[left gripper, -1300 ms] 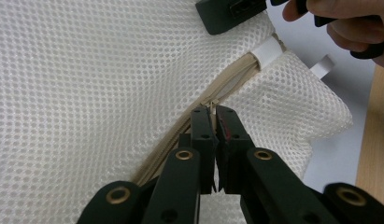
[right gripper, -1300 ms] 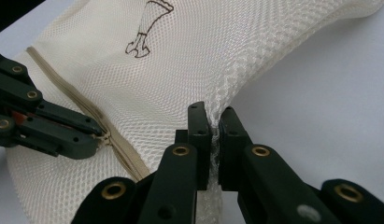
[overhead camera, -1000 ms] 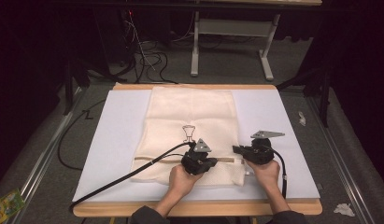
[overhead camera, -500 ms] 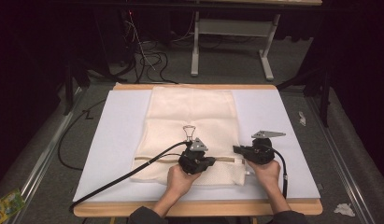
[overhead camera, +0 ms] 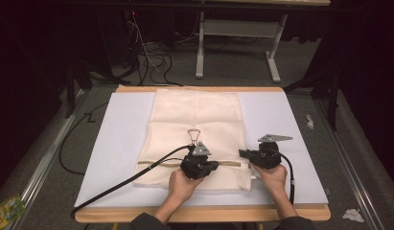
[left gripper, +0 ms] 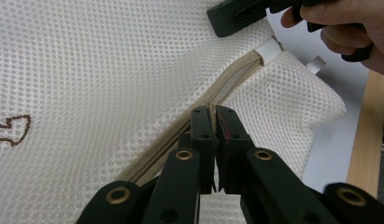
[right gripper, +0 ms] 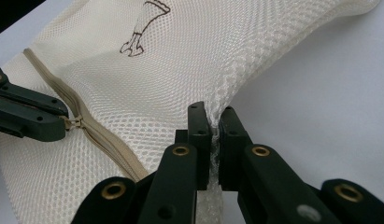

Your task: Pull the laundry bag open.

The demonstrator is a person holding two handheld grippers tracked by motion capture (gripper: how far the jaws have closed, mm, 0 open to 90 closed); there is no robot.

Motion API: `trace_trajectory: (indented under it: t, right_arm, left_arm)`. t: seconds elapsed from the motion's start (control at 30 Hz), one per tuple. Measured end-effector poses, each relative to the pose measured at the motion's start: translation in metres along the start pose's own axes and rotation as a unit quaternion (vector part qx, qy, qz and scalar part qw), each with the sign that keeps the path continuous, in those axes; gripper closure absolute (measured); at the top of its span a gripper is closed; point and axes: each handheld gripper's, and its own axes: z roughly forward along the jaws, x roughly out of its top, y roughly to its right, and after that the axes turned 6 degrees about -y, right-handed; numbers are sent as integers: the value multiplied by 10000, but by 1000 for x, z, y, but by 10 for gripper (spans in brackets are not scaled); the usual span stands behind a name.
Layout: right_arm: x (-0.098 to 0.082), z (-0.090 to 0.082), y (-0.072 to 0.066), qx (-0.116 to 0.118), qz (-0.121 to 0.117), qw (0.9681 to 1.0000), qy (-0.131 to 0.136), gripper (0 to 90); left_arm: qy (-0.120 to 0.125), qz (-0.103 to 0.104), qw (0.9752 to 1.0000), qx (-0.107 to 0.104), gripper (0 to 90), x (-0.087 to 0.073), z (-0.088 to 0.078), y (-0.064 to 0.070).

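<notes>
Currently mesh bag [overhead camera: 194, 120] lies flat mid-surface [overhead camera: 118, 143], zipper [overhead camera: 156, 163] running across near its front edge. Left hand-held gripper [left gripper: 213, 112] clamped on the zipper pull, approx mid-zipper. Right hand-held gripper [right gripper: 213, 116] pinches a fold of mesh at bag's right edge, jaws nearly closed. Both hands at surface front.

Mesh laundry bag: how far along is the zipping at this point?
Done: the mesh laundry bag lies flat on the table, and both tools have their grip. In hand: the left tool is shut on the zipper pull, the right tool pinches the bag's edge. Left: the zipper toward the white tab end looks parted, so that stretch probably remains.
</notes>
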Motion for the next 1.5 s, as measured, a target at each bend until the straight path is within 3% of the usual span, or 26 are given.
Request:
trace_trajectory:
  t: [0.4,0.57,0.7,1.5]
  right_arm:
    - [1,0,-1,28,-19,10000,33,875]
    - [1,0,0,27,9,10000,12,874]
    - [0,1,1,20,24,10000,2,875]
    - [-2,3,0,19,34,10000,-18,874]
  left_arm:
    - [34,25,10000,15,869,0,-4,1]
    - [19,88,9999,121,869,-3,-8,0]
    - [51,6,9999,117,869,-6,-12,-5]
    - [111,14,9998,149,870,-12,-21,-7]
